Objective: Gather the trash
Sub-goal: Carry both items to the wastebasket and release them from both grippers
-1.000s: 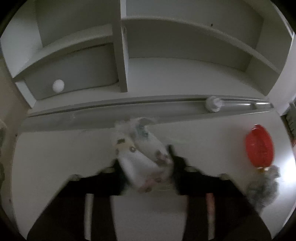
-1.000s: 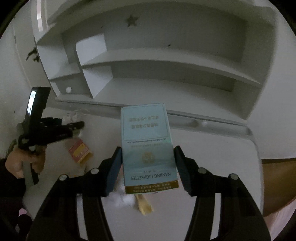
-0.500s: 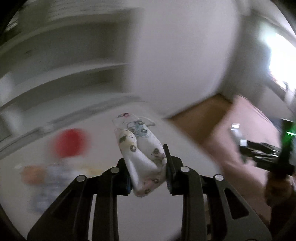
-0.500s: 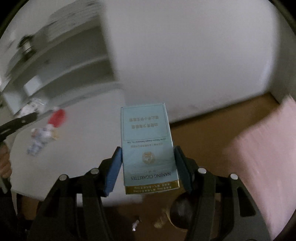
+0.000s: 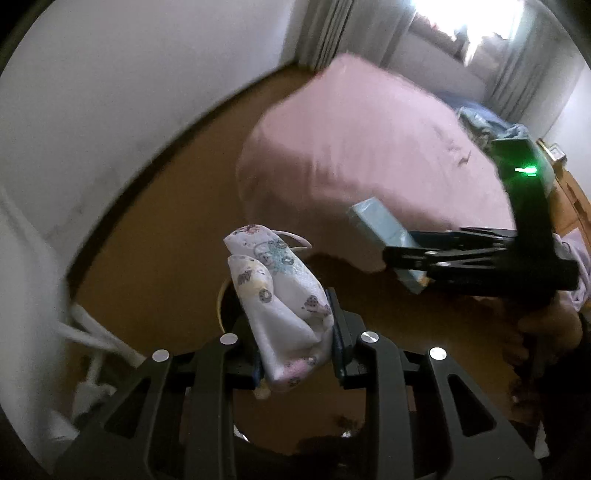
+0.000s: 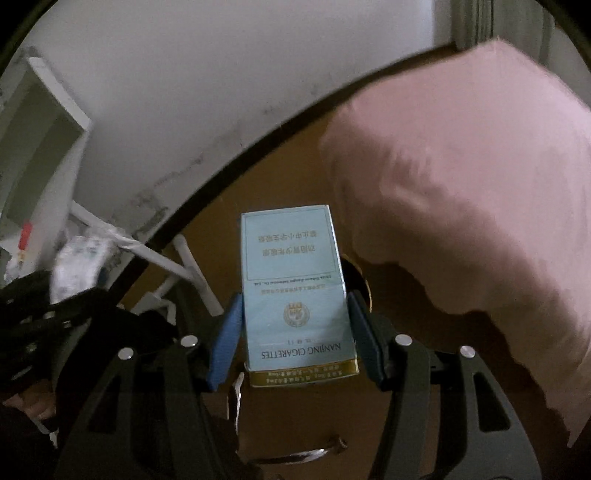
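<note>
The left gripper [image 5: 295,332] was pressed together on a crumpled white printed face mask [image 5: 284,302], which stood upright between the pads with one ear loop trailing from its upper edge. Directly below and behind the mask, the pale curved rim of what was judged to be a round trash bin [image 5: 220,295] was partly visible; its interior was dark and its contents could not be determined. The right gripper [image 6: 295,332] was clamped across the lower half of a pale blue rectangular cigarette pack with a gold base band [image 6: 293,291], held flat and face-up between the blue finger pads [image 6: 225,339]. A dark round opening with a gold-coloured edge [image 6: 364,286] showed just beyond the pack on its right side; this was judged to be the same bin.

Compared with one second earlier, both views had swung away from the white desk and shelf unit. Half a second earlier the views were still in rotation and blurred. Both items remained in the same grip throughout. Both grippers had thus been carried from the pick-up surface to the disposal area, so the transport step was judged nearly complete and release into the bin was the likely next step.

Farther out lay the brown wooden floor [image 6: 280,155], then a pink bed cover [image 6: 461,177] to the right. A white wall [image 6: 221,74] and a bright curtained window [image 5: 461,22] closed the background.
</note>
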The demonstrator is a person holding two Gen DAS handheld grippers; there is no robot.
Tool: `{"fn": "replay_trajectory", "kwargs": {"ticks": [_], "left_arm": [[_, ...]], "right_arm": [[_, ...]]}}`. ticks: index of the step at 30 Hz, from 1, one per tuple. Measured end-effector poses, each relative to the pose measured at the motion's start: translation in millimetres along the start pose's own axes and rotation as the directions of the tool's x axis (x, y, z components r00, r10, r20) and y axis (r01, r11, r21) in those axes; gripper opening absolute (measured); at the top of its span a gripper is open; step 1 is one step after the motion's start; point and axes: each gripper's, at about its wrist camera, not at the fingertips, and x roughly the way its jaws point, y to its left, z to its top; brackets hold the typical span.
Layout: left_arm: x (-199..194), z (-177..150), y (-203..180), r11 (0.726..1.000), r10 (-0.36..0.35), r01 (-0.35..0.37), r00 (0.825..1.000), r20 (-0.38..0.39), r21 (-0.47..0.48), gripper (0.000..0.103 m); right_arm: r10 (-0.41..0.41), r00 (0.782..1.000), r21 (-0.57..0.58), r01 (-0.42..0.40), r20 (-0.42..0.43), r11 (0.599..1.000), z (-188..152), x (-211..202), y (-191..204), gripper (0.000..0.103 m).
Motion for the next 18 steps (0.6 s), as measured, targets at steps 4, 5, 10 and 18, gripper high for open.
{"fn": "replay_trajectory", "kwargs": {"ticks": [4, 5, 10, 18], "left_arm": [[43.8, 6.8, 11.5, 1.0, 0.02, -0.021, 0.997, -0.073, -0.007, 0.027], [54.3, 7.8, 7.9, 1.0, 0.01, -0.012, 0.996, -0.09, -0.018, 0.027], [78.9, 5.2, -3.9, 1.0, 0.029, -0.028, 0.993, -0.115, 0.014, 0.034], [72.9, 9.1, 3.3, 0.998, 0.064, -0.062, 0.994, -0.086, 0.026, 0.07]], "right_arm": [[0.024, 0.999, 0.029, -0.023, -0.035, 0.999, -5.6, 20.6, -12.3, 0.056], [0.028, 0.999, 0.034, -0.026, -0.041, 0.999, -6.6, 23.9, -13.8, 0.056], [0.04, 0.998, 0.052, -0.037, -0.055, 0.998, -7.2, 29.8, -18.5, 0.056], [0.044, 0.997, 0.059, -0.04, -0.068, 0.997, 4.8, 37.1, -19.7, 0.057]]}}
